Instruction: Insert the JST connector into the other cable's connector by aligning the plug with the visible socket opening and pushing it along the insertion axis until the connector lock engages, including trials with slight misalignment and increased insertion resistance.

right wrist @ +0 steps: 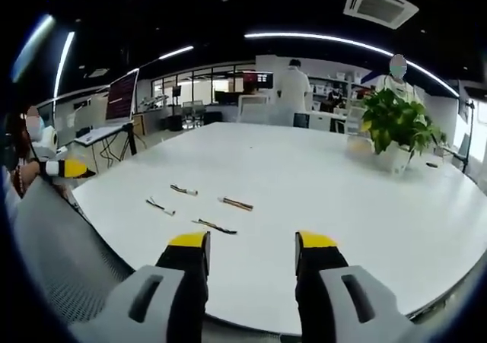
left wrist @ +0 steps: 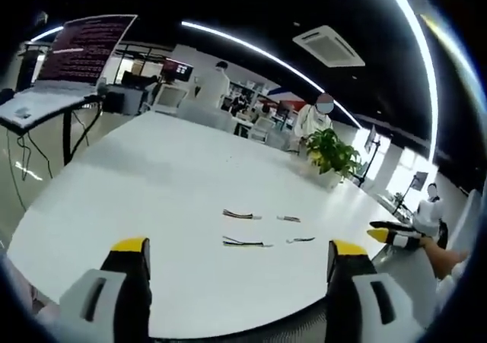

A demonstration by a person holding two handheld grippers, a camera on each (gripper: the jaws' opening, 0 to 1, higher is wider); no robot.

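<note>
**A:** Where are the cables right now?

**B:** Four short cable pieces lie flat on the white bench (left wrist: 152, 198), none of them touched. In my left gripper view the nearest cable (left wrist: 245, 242) sits between my jaws and well ahead of them, another cable (left wrist: 240, 215) just behind it, and two shorter cable ends (left wrist: 298, 240) off to their side. In my right gripper view I see the same four; the closest one (right wrist: 214, 226) is just ahead of my left jaw tip.

**A:** And your claws?

**B:** My left claw (left wrist: 237, 252) is spread and holds nothing. My right claw (right wrist: 251, 244) is spread and empty too. Both hang at the bench edge, well short of the cables. My right claw (left wrist: 392, 236) also shows at the side of the left gripper view.

**A:** So how do I do the pickup well?

**B:** I'd judge the step is the first grasp. I can't tell plug from socket at this range, so I'd come closer first. Then pinch each cable just behind its connector, not mid-wire, so the tip doesn't droop. Keep the socket opening facing the plug, line them up along one axis, then push straight

**A:** Anything in the way?

**B:** The potted plant (right wrist: 396, 126) stands well apart
</note>
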